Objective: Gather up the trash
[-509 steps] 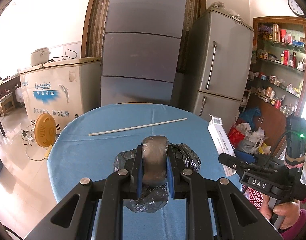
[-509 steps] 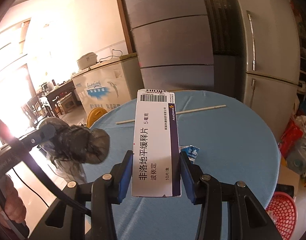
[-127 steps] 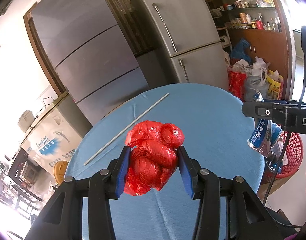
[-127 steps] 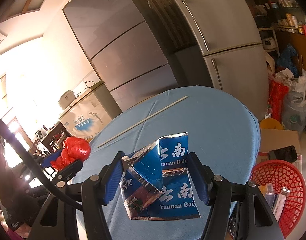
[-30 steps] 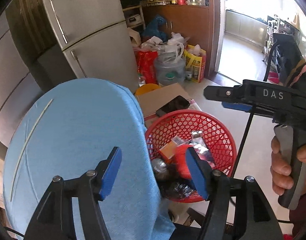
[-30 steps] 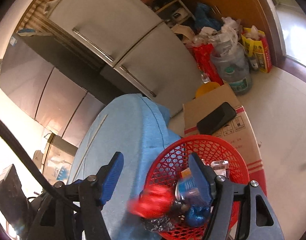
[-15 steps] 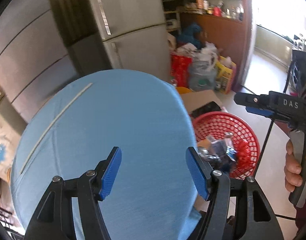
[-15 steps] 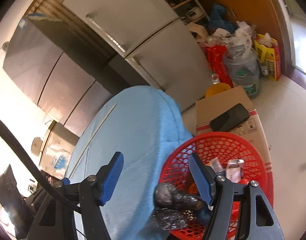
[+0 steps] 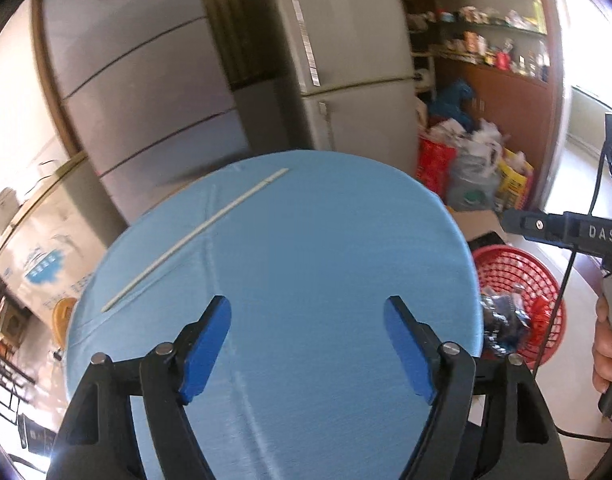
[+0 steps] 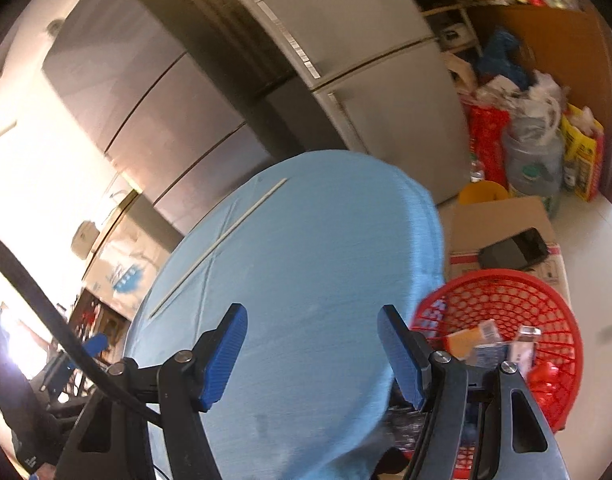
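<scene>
Left gripper (image 9: 308, 344) first: blue pads wide apart and the jaws opening, nothing between them, only blue cloth beneath. Right gripper (image 10: 312, 354) has its jaws parted too, and they're empty, hanging over the near right edge of the round table (image 10: 306, 240).

Out from the tongs, the tablecloth is bare apart from one thin white stick (image 9: 197, 240) lying slantwise on the far left part, well away from both sets of fingers. It's in the right wrist view as well (image 10: 221, 240).

Now the differences. The left wrist view catches the right-hand tool side-on at the right edge, with the person's hand (image 9: 608, 348) wrapped round its grip; the right view can't show that. The right wrist view gives the better look at the floor: a flat cardboard box (image 10: 502, 224) with a dark phone (image 10: 514, 248) lying on it, just behind the red basket (image 10: 546, 292).

That basket stands on the floor, tucked against the table's right edge. Here's the trash: from the right wrist view, a tan carton, pale printed packets and a crumpled red bag (image 10: 544, 376). From the left wrist view the basket (image 9: 506, 264) shows a shiny dark crumpled wrapper (image 9: 502, 312) and the red bag behind it.

Further back, two grey fridges and a heap of bags by the wooden shelves.
</scene>
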`<act>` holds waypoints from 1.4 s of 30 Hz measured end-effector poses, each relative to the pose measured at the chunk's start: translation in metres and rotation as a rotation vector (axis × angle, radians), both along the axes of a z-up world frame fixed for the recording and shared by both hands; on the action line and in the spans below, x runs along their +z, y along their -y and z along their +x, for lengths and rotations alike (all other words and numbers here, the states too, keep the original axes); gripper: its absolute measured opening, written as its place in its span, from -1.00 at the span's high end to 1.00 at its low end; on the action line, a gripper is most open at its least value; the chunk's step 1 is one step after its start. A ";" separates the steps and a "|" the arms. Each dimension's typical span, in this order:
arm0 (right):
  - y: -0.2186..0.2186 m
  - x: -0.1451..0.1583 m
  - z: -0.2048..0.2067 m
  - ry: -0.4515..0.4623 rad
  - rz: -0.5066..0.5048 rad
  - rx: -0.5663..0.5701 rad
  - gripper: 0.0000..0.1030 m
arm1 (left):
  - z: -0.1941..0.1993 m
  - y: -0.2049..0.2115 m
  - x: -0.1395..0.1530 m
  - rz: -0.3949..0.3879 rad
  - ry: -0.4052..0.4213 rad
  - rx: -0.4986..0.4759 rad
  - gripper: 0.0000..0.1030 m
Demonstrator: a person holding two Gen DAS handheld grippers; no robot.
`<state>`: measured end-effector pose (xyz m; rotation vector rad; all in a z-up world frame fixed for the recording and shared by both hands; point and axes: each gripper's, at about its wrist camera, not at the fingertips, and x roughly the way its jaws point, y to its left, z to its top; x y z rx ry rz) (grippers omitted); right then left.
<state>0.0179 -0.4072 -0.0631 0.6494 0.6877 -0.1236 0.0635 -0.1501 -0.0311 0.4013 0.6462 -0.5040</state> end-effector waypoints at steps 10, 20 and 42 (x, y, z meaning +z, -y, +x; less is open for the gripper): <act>-0.086 0.025 0.031 0.011 -0.140 0.178 -0.38 | 0.006 -0.076 0.014 -0.067 0.048 0.174 -0.54; -0.169 0.049 0.042 0.073 -0.276 0.318 -0.38 | -0.003 -0.131 0.026 -0.088 0.131 0.295 -0.72; -0.263 0.086 0.020 0.187 -0.415 0.463 -0.40 | -0.021 -0.192 0.051 -0.180 0.159 0.423 -0.75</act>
